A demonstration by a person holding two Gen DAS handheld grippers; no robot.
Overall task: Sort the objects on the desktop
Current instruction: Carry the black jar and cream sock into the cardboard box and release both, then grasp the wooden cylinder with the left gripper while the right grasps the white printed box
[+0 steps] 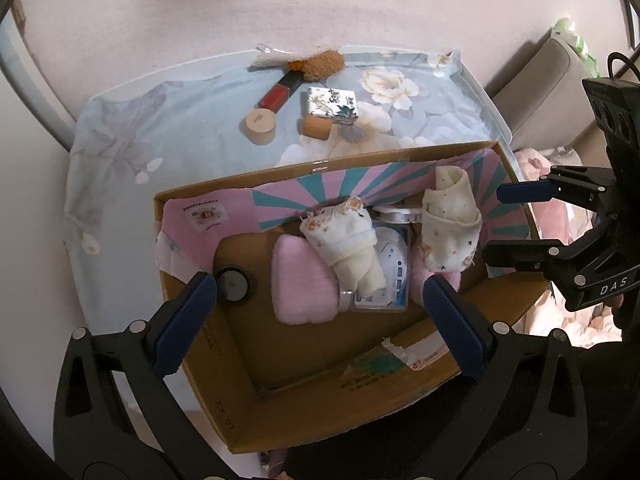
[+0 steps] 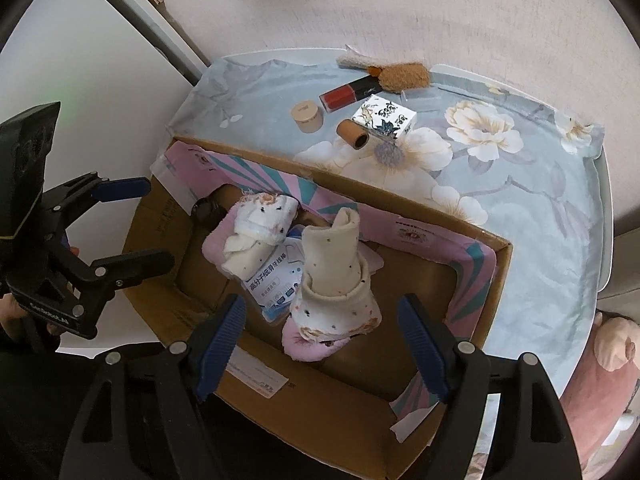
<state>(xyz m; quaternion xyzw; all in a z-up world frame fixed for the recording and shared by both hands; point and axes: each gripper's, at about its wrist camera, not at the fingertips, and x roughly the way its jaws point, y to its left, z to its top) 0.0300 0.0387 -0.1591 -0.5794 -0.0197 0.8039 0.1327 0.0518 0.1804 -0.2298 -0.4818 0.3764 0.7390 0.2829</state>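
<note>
- Bench cloth (image 1: 192,136): pale blue with large cream flowers.
- Cardboard box (image 1: 320,364): brown outside, with pink and teal rays on the inner flaps.
- Rolled socks (image 1: 352,240): cream, speckled with small dark and orange dots.
- Towel (image 1: 300,280): soft pink.
- Lipstick (image 1: 280,90), upper centre of the frame: red and black.
- Tongs' pads (image 1: 188,320): dark blue on black arms.
</note>
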